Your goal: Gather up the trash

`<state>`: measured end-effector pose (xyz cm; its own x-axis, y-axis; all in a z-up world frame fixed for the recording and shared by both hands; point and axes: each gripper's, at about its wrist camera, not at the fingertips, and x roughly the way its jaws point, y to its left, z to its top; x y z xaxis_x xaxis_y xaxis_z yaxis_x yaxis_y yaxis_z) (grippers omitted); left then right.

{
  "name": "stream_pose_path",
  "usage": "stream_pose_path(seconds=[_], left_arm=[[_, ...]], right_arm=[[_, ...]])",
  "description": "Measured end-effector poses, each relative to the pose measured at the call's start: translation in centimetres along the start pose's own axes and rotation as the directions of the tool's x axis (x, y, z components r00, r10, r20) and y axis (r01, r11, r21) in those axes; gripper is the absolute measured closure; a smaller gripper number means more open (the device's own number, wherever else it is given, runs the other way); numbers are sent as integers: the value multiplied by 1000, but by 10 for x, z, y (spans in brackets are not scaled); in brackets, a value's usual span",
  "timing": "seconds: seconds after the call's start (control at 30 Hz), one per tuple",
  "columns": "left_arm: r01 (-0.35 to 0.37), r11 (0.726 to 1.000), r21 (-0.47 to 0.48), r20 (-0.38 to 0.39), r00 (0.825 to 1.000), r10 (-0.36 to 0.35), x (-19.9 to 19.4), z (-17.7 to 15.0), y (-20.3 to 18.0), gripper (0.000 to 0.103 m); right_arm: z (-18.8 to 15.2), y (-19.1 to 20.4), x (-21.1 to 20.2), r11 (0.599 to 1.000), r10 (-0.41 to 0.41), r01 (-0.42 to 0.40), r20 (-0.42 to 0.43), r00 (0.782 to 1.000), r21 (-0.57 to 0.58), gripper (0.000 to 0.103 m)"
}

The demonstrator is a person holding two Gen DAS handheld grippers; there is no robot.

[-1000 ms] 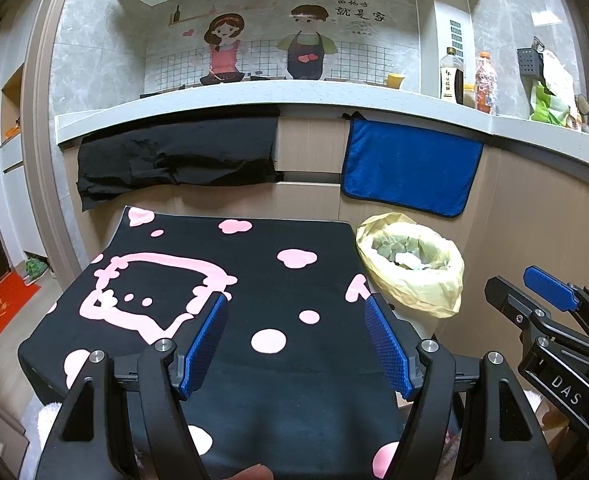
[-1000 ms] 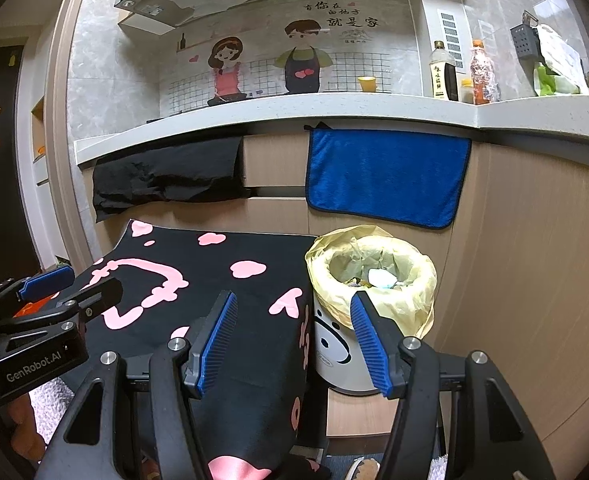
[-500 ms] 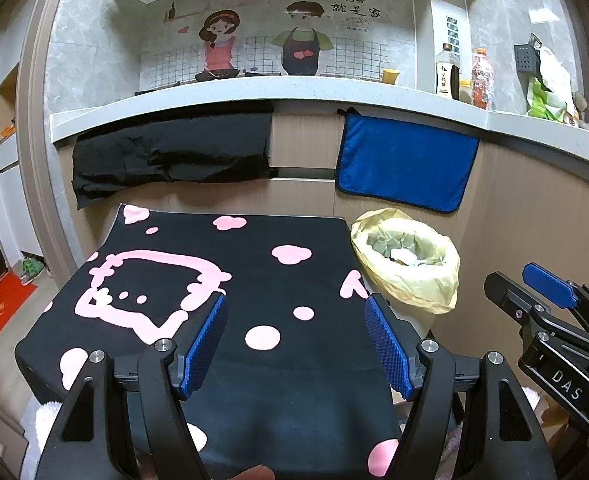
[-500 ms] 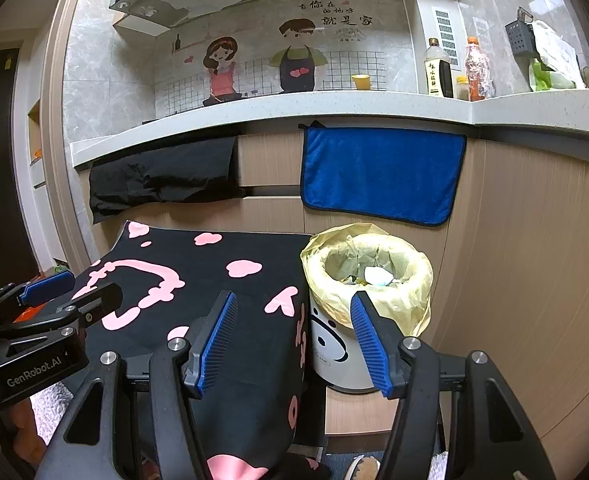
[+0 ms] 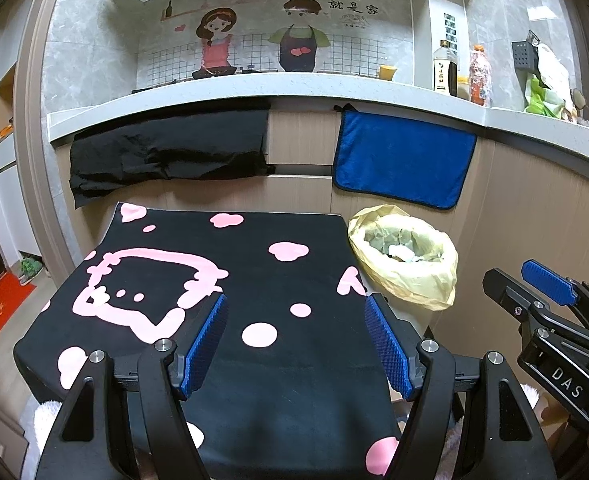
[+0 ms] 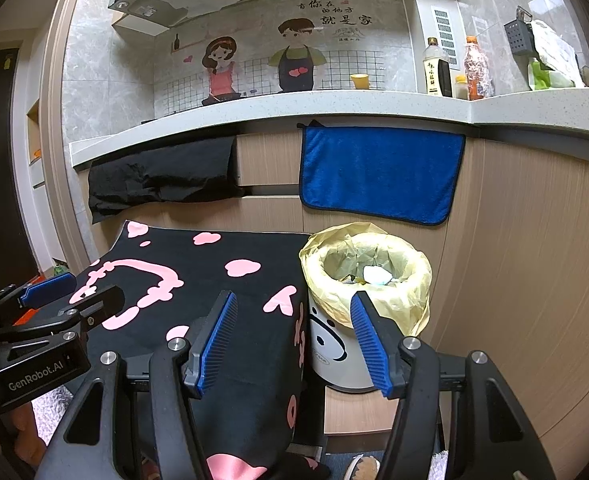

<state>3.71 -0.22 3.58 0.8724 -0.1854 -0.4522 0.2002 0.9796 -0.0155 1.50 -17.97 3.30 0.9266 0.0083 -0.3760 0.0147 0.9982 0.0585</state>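
A white bin with a yellow bag liner (image 5: 406, 256) stands right of the table, with crumpled paper inside; it also shows in the right wrist view (image 6: 366, 276). My left gripper (image 5: 296, 344) is open and empty, held above the near part of the black tablecloth with pink shapes (image 5: 230, 272). My right gripper (image 6: 292, 342) is open and empty, near the table's right edge, in front of the bin. Each gripper shows in the other's view: the right one (image 5: 534, 292) and the left one (image 6: 62, 296). No loose trash shows on the cloth.
A counter (image 5: 294, 84) runs behind the table with bottles (image 5: 444, 68) and a yellow cup (image 5: 386, 71). A blue towel (image 5: 402, 164) and a black cloth (image 5: 166, 152) hang from it. Wooden cabinet fronts (image 6: 534, 260) close the right side.
Both grippers have drawn back and risen slightly; the table and bin sit a little lower and farther in view. Both stay open and empty.
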Motion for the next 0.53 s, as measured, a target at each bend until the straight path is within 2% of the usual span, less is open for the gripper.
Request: stream_pose_path(seconds=[0.53], left_arm=[[12,1000,15,0,1000,-12,2,0,3,32]], right_arm=[[-1,-3,1,1000,0,0,-1,1000,-1,46]])
